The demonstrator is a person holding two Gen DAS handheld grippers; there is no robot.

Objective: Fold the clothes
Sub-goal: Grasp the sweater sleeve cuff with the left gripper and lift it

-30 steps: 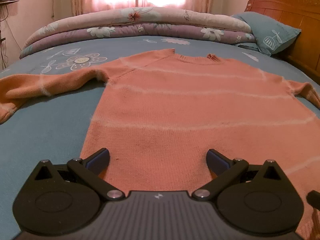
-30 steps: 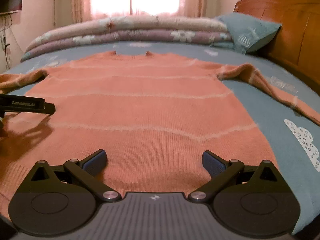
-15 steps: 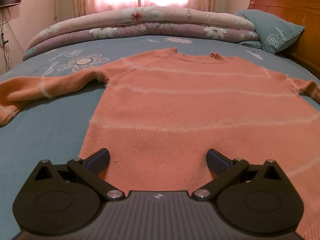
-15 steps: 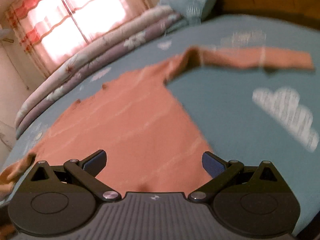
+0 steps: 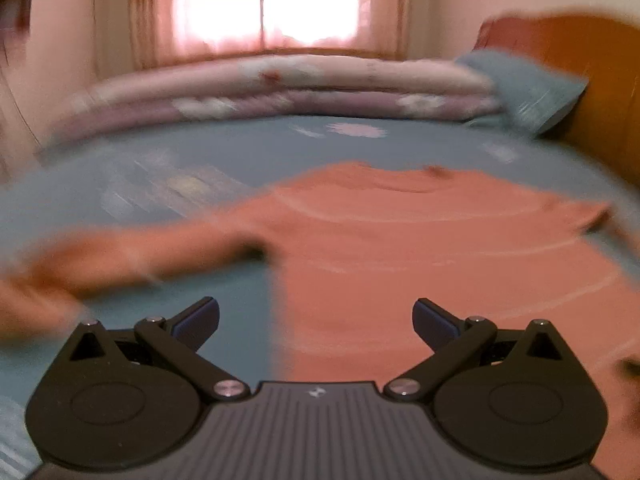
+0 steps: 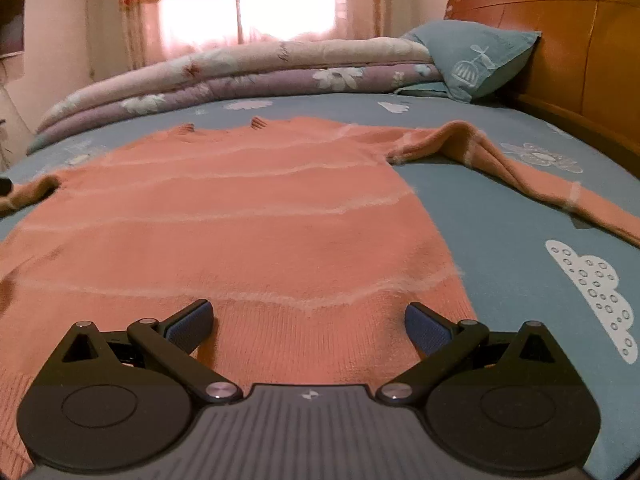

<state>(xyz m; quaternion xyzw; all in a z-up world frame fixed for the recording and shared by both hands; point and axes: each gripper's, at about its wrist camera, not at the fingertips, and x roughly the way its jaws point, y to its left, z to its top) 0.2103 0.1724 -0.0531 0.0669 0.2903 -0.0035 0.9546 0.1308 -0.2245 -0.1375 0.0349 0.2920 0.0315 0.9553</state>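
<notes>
Left wrist view: blurred; my left gripper (image 5: pixel 315 317) is spread wide, empty, above the sweater's (image 5: pixel 420 248) side edge.
Right wrist view: my right gripper (image 6: pixel 309 323) gapes empty over the ribbed hem; fuzzy, pale-striped orange knit sweater (image 6: pixel 248 232) lies flat on the blue bedsheet (image 6: pixel 504 216).

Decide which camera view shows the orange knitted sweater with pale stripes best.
The right wrist view: the orange knitted sweater is sharp there, lying flat from hem to neckline with one sleeve stretched out. The left wrist view shows it motion-blurred, from its other side.
</notes>
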